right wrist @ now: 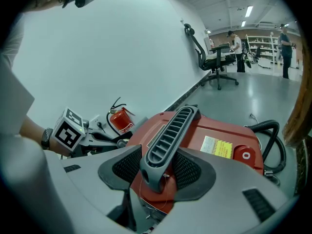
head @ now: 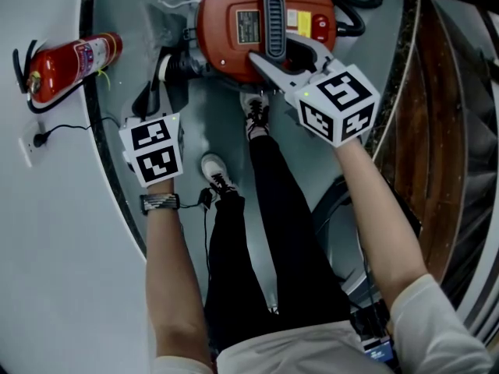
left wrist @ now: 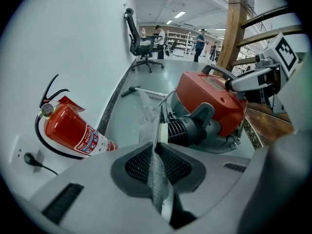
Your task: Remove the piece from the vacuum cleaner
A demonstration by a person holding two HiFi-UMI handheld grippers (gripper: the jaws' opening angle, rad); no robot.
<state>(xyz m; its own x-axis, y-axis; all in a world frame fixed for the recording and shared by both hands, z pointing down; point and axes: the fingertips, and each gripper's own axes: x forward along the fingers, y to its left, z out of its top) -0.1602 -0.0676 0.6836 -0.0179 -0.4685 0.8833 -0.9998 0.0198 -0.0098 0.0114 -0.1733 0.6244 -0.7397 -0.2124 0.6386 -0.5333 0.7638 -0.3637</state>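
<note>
Left gripper (left wrist: 157, 162) fingers pinch a thin, whitish translucent piece (left wrist: 147, 116) beside the round red vacuum cleaner (left wrist: 214, 101) on the grey floor (left wrist: 124, 123). Right gripper (right wrist: 160, 172) fingers clamp its grey ribbed handle (right wrist: 170, 128).

Our left gripper (left wrist: 157, 154) pinches a thin, see-through piece (left wrist: 147, 113) right in front of the red vacuum cleaner (left wrist: 214, 99). A red fire extinguisher (left wrist: 73, 129) lies left of the vacuum cleaner.
</note>
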